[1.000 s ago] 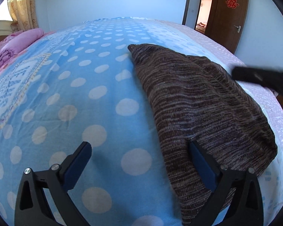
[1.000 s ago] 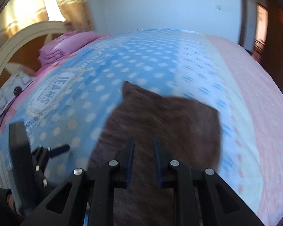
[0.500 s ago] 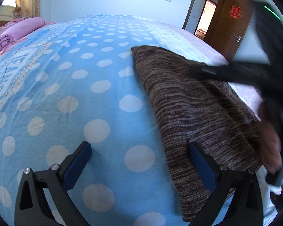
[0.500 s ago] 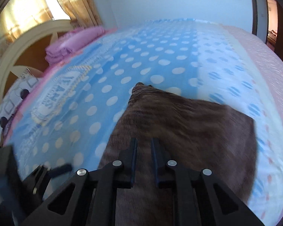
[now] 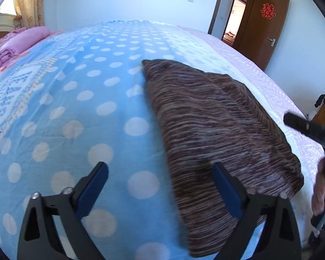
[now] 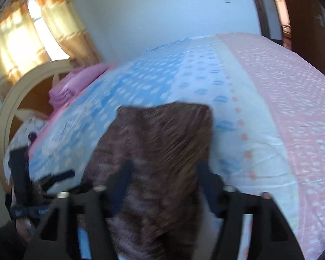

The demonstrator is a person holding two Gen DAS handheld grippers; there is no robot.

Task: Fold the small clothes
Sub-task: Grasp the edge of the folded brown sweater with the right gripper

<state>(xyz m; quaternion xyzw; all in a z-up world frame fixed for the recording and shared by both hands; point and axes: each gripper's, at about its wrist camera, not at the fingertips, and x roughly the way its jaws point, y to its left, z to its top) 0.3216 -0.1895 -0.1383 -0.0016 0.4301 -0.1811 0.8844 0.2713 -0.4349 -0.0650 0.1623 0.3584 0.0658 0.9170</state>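
Right wrist view motion-blurred; brown knit garment [image 6: 162,151] weave smeared, near end cut off by frame edge.

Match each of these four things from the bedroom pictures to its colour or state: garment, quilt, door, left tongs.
Things:
1. garment
2. quilt
3. door
4. left tongs

Colour or state:
A. pink, folded at the head of the bed
B. open wide, nothing held
C. brown wood with a red paper sign
D. brown striped knit, lying on the sheet

Pairs: 1-D, 2-A, 3-C, 4-B
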